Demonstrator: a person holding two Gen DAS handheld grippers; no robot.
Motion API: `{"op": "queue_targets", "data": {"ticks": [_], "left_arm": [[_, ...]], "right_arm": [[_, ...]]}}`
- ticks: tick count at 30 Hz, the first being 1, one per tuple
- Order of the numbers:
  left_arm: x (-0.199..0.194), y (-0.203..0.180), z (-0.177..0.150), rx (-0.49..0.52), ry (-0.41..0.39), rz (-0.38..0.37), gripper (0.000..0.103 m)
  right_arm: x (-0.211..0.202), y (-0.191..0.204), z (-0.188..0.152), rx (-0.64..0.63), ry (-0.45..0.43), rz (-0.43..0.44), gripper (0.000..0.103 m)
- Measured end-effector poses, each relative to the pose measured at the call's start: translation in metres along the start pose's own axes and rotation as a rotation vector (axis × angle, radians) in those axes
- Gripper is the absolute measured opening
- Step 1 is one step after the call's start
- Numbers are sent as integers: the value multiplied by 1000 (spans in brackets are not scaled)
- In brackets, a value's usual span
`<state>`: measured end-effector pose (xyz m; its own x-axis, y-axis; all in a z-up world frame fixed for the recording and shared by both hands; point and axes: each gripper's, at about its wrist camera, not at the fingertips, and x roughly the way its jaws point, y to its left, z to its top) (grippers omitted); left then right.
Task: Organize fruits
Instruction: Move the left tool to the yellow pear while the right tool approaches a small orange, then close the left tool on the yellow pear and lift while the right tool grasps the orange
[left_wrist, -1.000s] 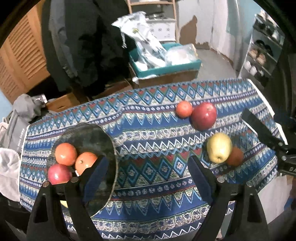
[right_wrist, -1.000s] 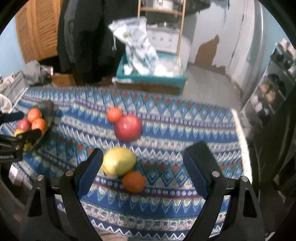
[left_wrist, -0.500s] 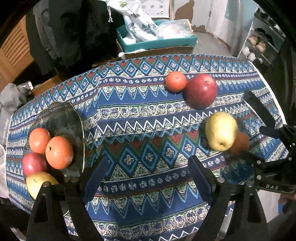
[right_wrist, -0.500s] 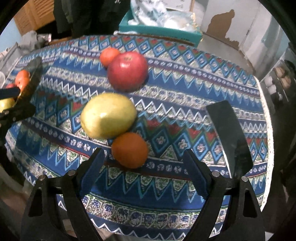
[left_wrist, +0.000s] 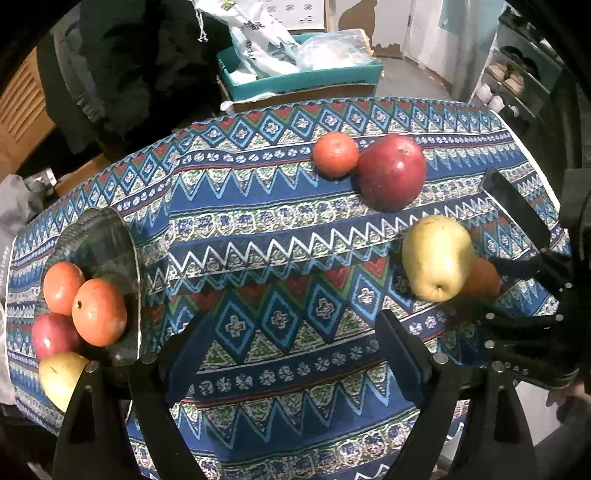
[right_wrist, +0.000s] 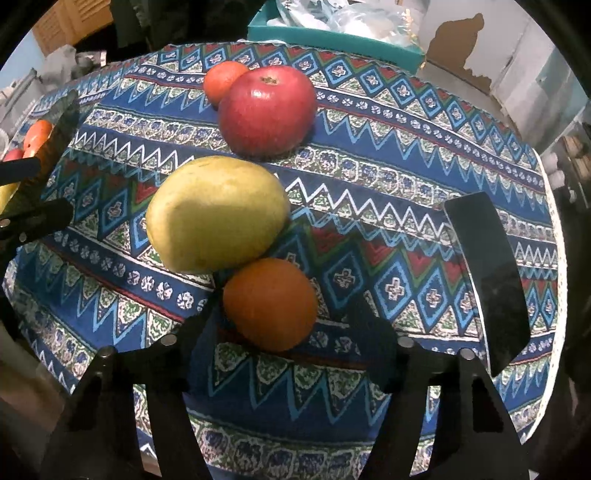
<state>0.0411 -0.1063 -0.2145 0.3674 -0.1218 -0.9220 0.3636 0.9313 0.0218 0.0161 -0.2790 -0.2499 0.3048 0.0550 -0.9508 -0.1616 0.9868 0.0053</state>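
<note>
Table cover (left_wrist: 295, 236): patterned cloth in blue, red, green and white zigzag and diamond bands, spread over the whole table.
Glass plate (left_wrist: 99, 236): clear, at the left end of the cloth; rim partly hidden behind the left gripper's finger.
Plate contents: two orange fruits (left_wrist: 98, 310) touching each other, one small red apple (left_wrist: 51, 334) beside them, one yellow-green fruit (left_wrist: 59, 373) at the near edge.
Loose orange, near (right_wrist: 271, 302): on the cloth at the right end, touching the yellow pear; lies between the right gripper's jaws.
Yellow pear (right_wrist: 216, 218): on its side, just behind the near orange.
Red apple (right_wrist: 267, 110): large, stem end up, beyond the pear and apart from it.
Small orange, far (right_wrist: 223, 81): touching the red apple on its far left side.
Right gripper (right_wrist: 284, 325): pointed steeply down over the near orange, jaws closing around it; pads not seen pressing on the fruit.
Left gripper (left_wrist: 291, 339): jaws wide apart over bare cloth, just right of the plate; nothing held.
Teal box (left_wrist: 306, 77): beyond the table, holding plastic bags.
Shoe rack (left_wrist: 517, 74): far right, in the background.
</note>
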Motion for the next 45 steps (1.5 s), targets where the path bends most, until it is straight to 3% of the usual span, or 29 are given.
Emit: {"op": "queue_targets", "data": {"ticks": [3,11,25,32,45], "left_arm": [[-2,-4,3,2,-7,-15,89],[-6,-18,15,6,-24,-57,89],[-4,-57,36,42,-32,-164,89],[13,-85,40,113,5,-163,89],[53,-100,42,110,95,-153,89]], "right_arm": [[0,2,1,-4,-3,29,47],[-14,-12,2,51,-29,-5,46],[-47,-52,-3,124,-119,-148,46],[-51,-65,-5,156,-134,-149,46],[-40,-78,-7,193,-124,-118,46]]}}
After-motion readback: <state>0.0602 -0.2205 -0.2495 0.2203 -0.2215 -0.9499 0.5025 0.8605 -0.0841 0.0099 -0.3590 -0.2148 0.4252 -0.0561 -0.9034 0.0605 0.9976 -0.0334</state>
